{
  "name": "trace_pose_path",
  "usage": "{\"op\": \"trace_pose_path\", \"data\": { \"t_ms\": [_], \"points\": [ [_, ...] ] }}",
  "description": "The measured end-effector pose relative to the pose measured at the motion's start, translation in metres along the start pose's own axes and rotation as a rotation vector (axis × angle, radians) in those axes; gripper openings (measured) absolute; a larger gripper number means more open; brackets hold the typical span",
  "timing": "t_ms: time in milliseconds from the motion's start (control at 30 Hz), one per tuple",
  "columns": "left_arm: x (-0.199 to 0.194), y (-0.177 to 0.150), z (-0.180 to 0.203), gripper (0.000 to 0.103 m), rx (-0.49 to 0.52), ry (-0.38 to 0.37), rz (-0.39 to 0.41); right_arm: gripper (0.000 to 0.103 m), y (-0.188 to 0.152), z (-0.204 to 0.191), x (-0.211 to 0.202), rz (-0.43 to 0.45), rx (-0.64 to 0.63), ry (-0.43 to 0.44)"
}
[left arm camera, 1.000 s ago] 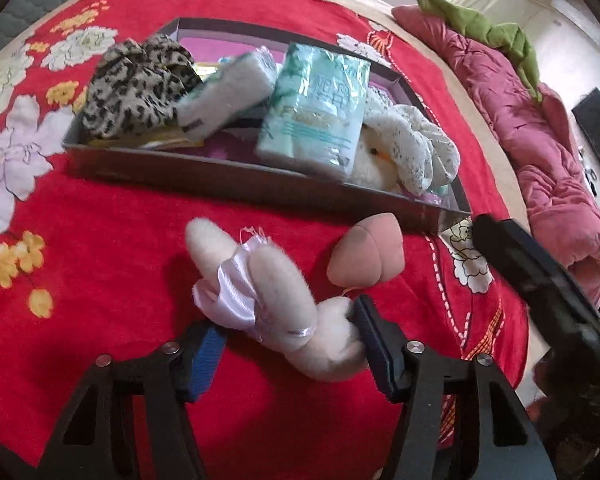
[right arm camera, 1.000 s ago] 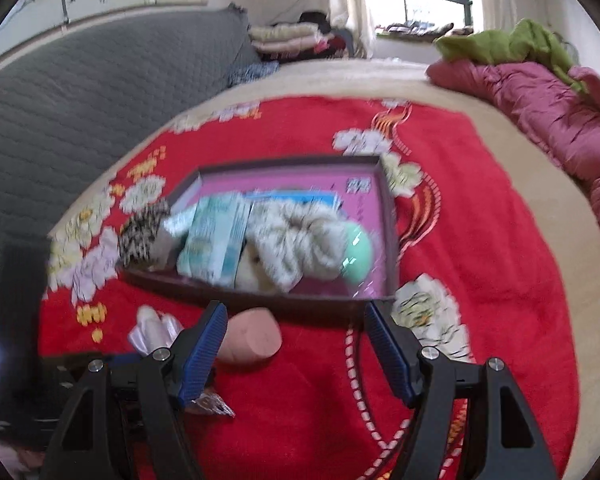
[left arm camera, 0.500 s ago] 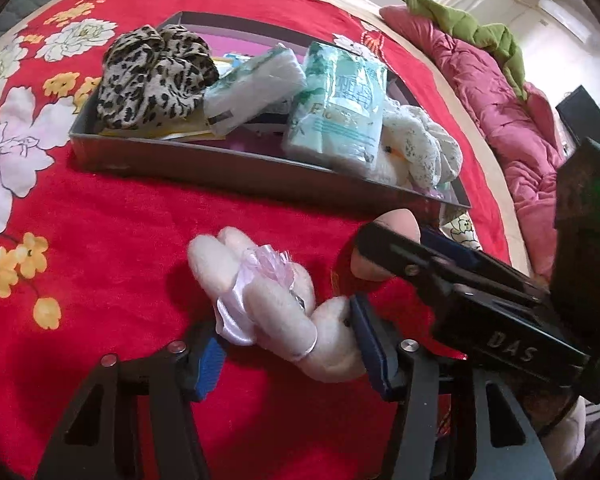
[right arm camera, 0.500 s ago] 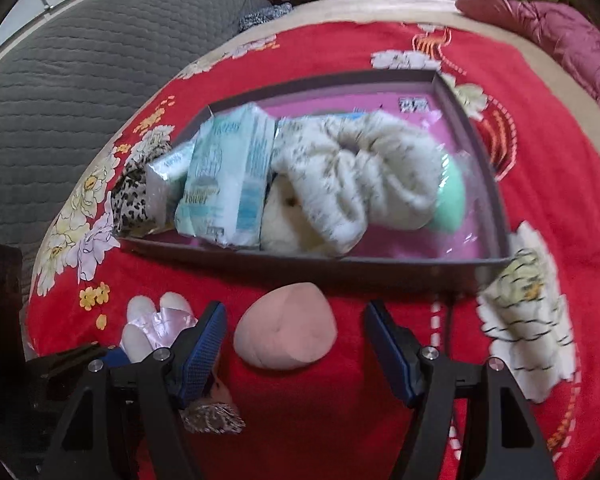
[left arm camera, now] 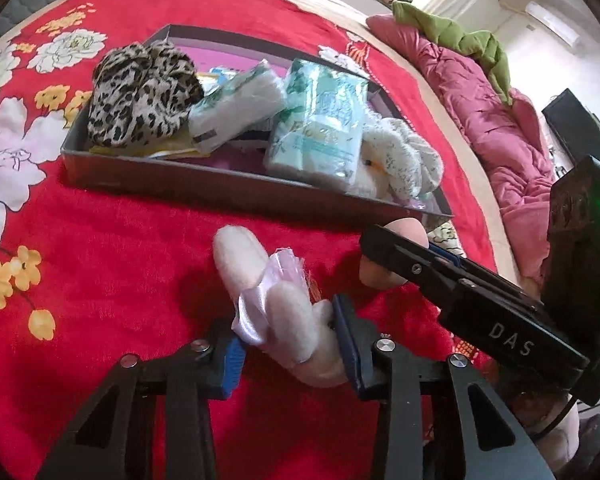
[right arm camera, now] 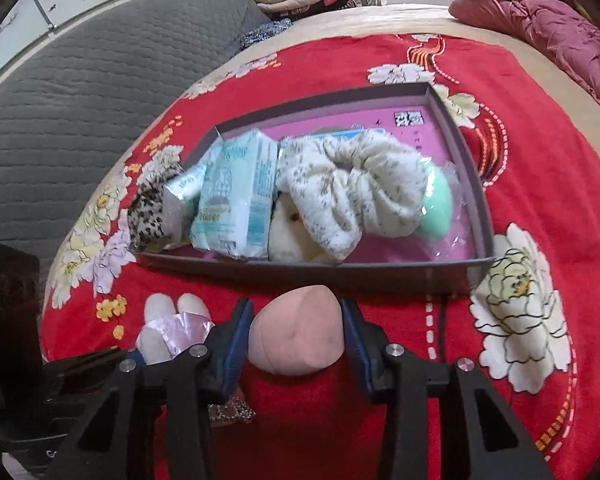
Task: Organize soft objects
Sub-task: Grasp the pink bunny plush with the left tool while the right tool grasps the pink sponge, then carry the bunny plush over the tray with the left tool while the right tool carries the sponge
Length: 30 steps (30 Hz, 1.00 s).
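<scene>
On the red floral blanket (right arm camera: 400,80): everything played out here, on a bed by a grey quilted headboard (right arm camera: 80,92).
Left gripper (left arm camera: 290,354): it was down low over the blanket, its blue-padded fingers (left arm camera: 346,340) pressed against both sides of the plush bunny (left arm camera: 296,320) — clamped on it, no gap showing.
Plush bunny: cream-white, with a pale pink ribbon bow at the ears; its ears pointed toward the tray and its body sat between the left pads. It rested on the blanket, just in front of the tray's near wall.
Right gripper (right arm camera: 298,336): it came in from the side, and its fingers (right arm camera: 354,336) touched the pink sponge (right arm camera: 298,332) on both flanks, gripping it.
Pink sponge: egg-shaped, on the blanket close to the tray's near wall, just beside the bunny.
Grey tray (right arm camera: 300,272): shallow, pink inside, and crowded.
Tray contents: a leopard-print scrunchie (left arm camera: 140,92) was at the left end, then a small tissue pack (left arm camera: 236,108), a larger mint tissue pack (left arm camera: 320,128) leaning upright, a cream floral scrunchie (right arm camera: 352,192) over a pale plush toy, and a mint-green sponge (right arm camera: 438,204) at the right end.
Background: a pink quilt (left arm camera: 496,120) with a green cloth on it lay bunched along the far edge.
</scene>
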<state>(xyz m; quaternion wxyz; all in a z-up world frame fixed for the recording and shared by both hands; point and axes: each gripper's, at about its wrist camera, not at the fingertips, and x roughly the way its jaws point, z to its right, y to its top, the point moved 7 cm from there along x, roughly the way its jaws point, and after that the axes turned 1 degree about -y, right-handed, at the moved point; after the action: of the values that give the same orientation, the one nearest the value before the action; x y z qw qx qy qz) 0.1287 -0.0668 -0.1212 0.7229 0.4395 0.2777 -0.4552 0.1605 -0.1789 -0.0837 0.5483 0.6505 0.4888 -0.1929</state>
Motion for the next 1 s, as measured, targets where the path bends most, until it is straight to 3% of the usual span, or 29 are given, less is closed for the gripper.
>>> {"op": "trace_pose_path", "data": {
  "t_ms": [367, 667, 1000],
  "points": [
    [-0.041, 0.014, 0.018, 0.041, 0.027, -0.048, 0.084, 0.045, 0.029, 0.002, -0.046, 0.133, 0.016, 0.004],
    [-0.089, 0.048, 0.008, 0.041, 0.070, 0.013, 0.221, 0.045, 0.057, 0.004, -0.081, 0.282, 0.003, -0.048],
    [-0.104, 0.083, -0.011, 0.041, 0.040, 0.038, 0.304, 0.045, 0.071, 0.015, -0.092, 0.341, 0.004, -0.098]
  ]
}}
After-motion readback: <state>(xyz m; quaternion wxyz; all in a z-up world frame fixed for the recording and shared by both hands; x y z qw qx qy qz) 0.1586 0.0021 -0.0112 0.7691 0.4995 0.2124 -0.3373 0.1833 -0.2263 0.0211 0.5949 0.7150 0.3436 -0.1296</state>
